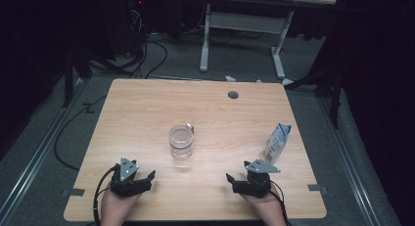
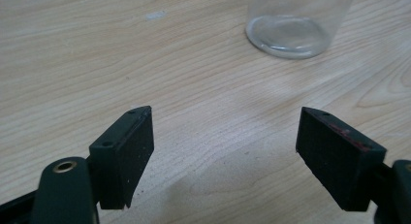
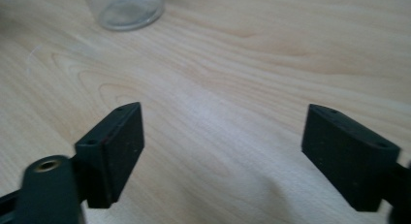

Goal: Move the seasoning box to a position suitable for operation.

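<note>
**Both grippers wide and empty, glass jar at centre**

I see the clear glass jar [image 1: 181, 142] standing upright near the middle of the tabletop [image 1: 147, 108], with nothing touching it. My left gripper [image 1: 142, 179] rests near the front edge, at about 7 o'clock from the jar; my right gripper [image 1: 234, 180] sits at about 5 o'clock from it. Both are well apart from the jar and from each other.

In the left gripper view the fingers [image 2: 127, 153] stand wide — bare wood between them, nothing held. The jar's base [image 2: 291, 35] shows at about 1 o'clock ahead of them. In the right gripper view the fingers [image 3: 114, 151] are just as wide and empty, with the jar's base [image 3: 128, 10] at about 11 o'clock.

A blue-and-white carton [image 1: 277, 142] stands on the right side of the tabletop, at about 3 o'clock from the jar and near my right gripper, at roughly 1 o'clock from it — not touching it. A small round grey cable port [image 1: 233, 95] sits in the tabletop toward the far edge, at about 1 o'clock from the jar.
</note>
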